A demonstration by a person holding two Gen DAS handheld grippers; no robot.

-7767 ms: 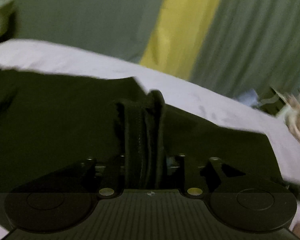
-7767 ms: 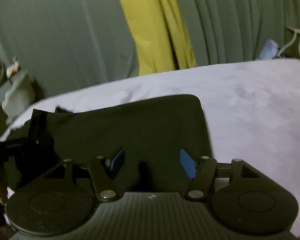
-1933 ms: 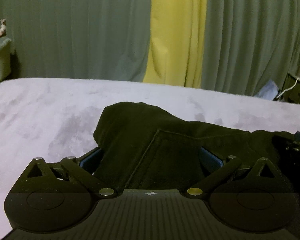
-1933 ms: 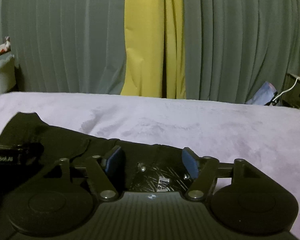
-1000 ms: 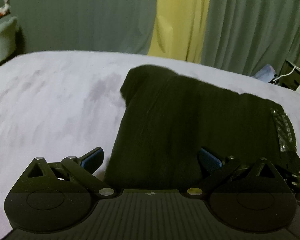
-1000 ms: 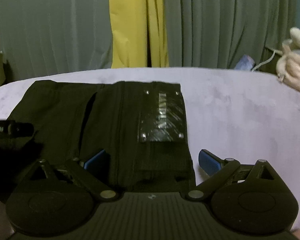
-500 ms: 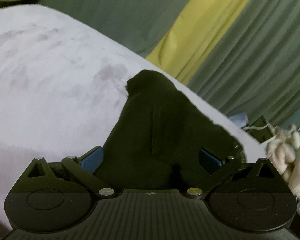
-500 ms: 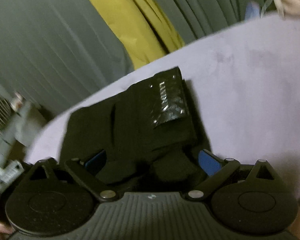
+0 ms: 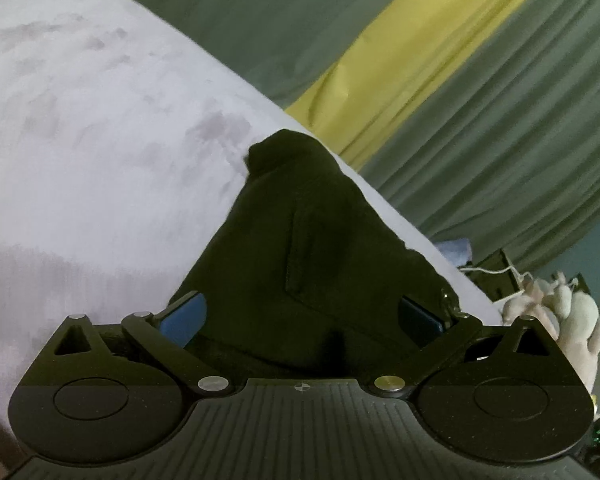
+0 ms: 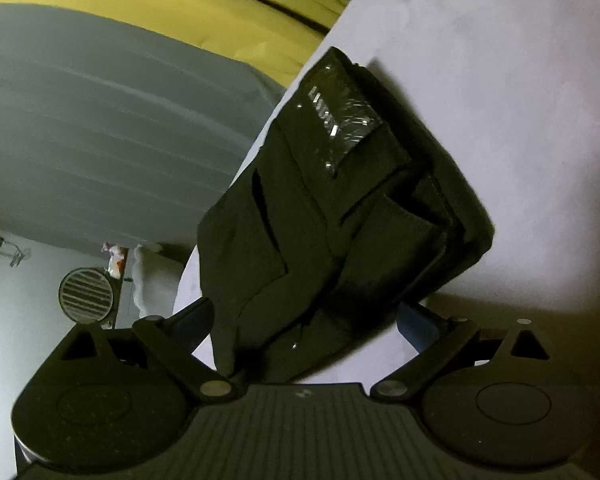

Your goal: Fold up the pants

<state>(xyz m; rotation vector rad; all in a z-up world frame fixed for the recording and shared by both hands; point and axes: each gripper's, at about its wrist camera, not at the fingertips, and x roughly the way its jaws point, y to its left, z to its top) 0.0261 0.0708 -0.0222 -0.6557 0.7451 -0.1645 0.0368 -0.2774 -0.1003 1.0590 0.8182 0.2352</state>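
The black pants (image 9: 300, 248) lie folded in a compact bundle on the pale lilac bed cover (image 9: 80, 140). In the right wrist view the bundle (image 10: 340, 208) shows a shiny label patch (image 10: 340, 116) on top and stacked layers at its near end. My left gripper (image 9: 300, 316) is open, its blue pads on either side of the bundle's near edge. My right gripper (image 10: 308, 320) is open too, tilted steeply, with the bundle's near edge between its spread fingers. Neither grips the cloth.
Grey-green curtains with a yellow panel (image 9: 400, 64) hang behind the bed. A pale plush toy (image 9: 560, 308) sits off the bed's right side. A round fan (image 10: 86, 296) and a shelf stand at the left in the right wrist view.
Both cameras have tilted, the right one sharply. Both grippers stay open at the near edge of the bundle. The pants lie in the same folded shape.
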